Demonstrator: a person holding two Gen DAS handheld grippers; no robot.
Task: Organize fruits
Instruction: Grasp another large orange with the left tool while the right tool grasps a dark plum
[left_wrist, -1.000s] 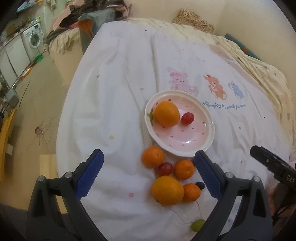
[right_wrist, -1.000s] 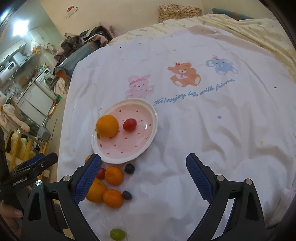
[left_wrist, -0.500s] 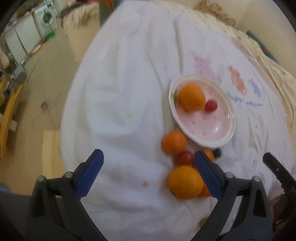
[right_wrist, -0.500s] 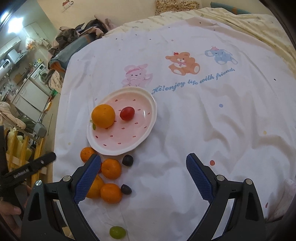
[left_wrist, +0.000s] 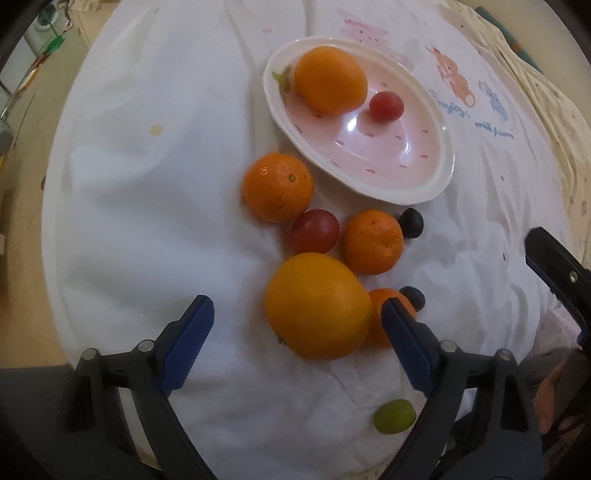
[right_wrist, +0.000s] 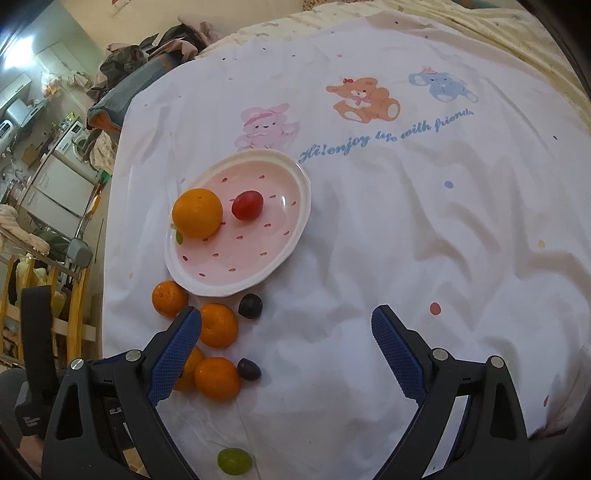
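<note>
On the white sheet (right_wrist: 388, 258): fruit scattered near a pink dish (left_wrist: 436, 184), which sits toward the left edge of the bed in the right wrist view.
Done so far: two pieces are in the dish, an orange (left_wrist: 330, 83) at its left end and a red grape tomato (left_wrist: 386, 106) beside it, just apart.
Left to do: by my count eight pieces lie loose on the cloth, so the job looks under a third done.
Loose fruit, far row: a mandarin (left_wrist: 277, 186) just beside the dish rim; a red grape (left_wrist: 314, 230), a second mandarin (left_wrist: 373, 242) and a dark grape (left_wrist: 412, 222) in a line to its right.
Loose fruit, near row: the big orange (left_wrist: 317, 306), smooth, yellow-orange, the largest piece; a third mandarin (left_wrist: 380, 317) tucked behind its right side; a second dark grape (left_wrist: 415, 297) by that.
Stray: a green grape (left_wrist: 393, 415) nearest the camera, apart from the cluster.
Left gripper (left_wrist: 297, 314): jaws wide and just been closing a little; the big orange sits between them, neither blue pad on it yet.
Right gripper (right_wrist: 286, 328): jaws wide over bare sheet, holding nothing; cluster at its left finger.
Step in hand: likely a grasp of the big orange for the dish.
Handling guess: round fruit on soft cloth may roll when nudged.
</note>
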